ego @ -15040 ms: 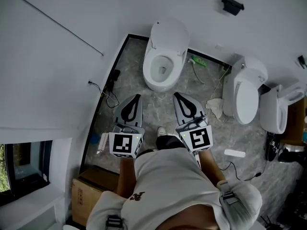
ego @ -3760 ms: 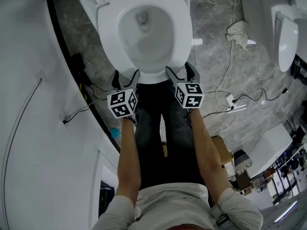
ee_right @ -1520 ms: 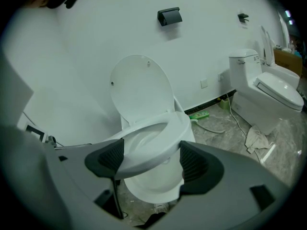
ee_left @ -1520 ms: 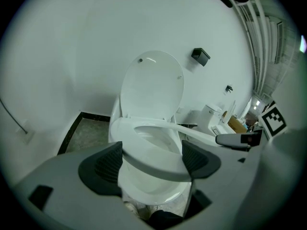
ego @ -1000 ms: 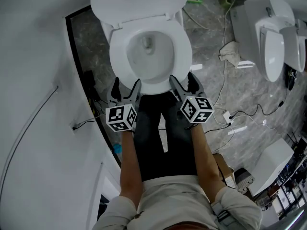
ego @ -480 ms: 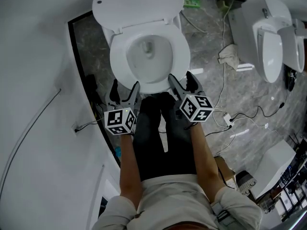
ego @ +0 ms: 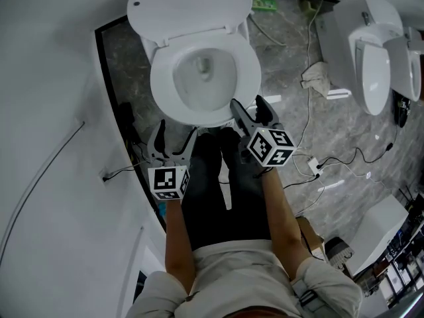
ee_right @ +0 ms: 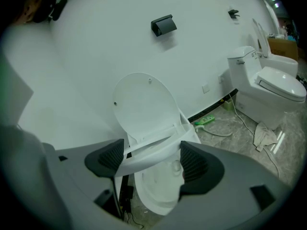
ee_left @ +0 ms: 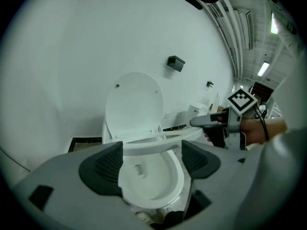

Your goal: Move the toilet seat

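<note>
A white toilet stands against the wall with its lid upright. The toilet seat is the ring over the bowl. My right gripper is at the seat's front right rim, jaws wide apart. In the right gripper view the seat runs as a band across the gap of the right gripper, raised a little off the bowl. I cannot tell whether it rests on the fingers. My left gripper hangs open just short of the bowl's front left, holding nothing. The left gripper sees the lifted seat.
A white wall closes the left side. A second toilet stands at the right, with a crumpled rag and loose cables on the marble floor. The person's legs are right in front of the bowl.
The left gripper has drawn back from the bowl's front rim toward the person. The right gripper stays at the rim, and the seat's front has risen slightly.
</note>
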A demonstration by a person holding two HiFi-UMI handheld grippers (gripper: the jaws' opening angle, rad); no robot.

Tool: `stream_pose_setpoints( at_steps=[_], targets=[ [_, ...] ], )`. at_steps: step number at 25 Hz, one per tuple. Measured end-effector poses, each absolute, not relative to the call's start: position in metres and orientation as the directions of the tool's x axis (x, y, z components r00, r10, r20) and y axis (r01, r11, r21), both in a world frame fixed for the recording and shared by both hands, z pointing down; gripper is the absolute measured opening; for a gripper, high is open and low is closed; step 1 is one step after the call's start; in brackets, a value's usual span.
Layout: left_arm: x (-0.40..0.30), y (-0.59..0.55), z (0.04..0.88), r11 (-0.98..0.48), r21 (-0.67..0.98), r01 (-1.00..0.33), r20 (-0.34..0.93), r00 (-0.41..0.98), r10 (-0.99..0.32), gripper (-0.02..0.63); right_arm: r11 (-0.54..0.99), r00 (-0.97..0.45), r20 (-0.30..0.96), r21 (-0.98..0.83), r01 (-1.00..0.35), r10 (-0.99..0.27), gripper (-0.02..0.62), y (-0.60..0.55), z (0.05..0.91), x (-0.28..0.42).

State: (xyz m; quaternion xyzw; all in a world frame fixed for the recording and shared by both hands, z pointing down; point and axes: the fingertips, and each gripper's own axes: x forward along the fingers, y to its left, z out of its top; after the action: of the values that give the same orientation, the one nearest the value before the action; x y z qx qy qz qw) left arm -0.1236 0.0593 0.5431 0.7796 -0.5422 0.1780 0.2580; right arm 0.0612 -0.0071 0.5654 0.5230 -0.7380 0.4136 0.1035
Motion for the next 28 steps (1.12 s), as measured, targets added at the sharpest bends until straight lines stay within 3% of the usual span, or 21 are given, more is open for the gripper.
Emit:
stream_pose_setpoints(
  at_steps=[11,20,28],
  targets=[
    [-0.114,0.046,0.547,-0.314,0.109,-0.943,0.590,0.316,-0.743,0.400,0.142,-0.458,0.566,-0.513,-0.846,-0.686,0.383,-0.014,0.553,0.061],
    [-0.114,0.036,0.537,-0.316,0.134,-0.939,0.583,0.333,-0.741,0.376,0.314,-0.521,0.511,-0.438,-0.842,-0.684,0.351,-0.023,0.522,0.054],
    [-0.118,0.023,0.525,-0.309,0.154,-0.938,0.570,0.340,-0.748,0.376,0.601,-0.629,0.513,-0.247,-0.760,-0.584,0.345,-0.001,0.496,0.015]
  ],
)
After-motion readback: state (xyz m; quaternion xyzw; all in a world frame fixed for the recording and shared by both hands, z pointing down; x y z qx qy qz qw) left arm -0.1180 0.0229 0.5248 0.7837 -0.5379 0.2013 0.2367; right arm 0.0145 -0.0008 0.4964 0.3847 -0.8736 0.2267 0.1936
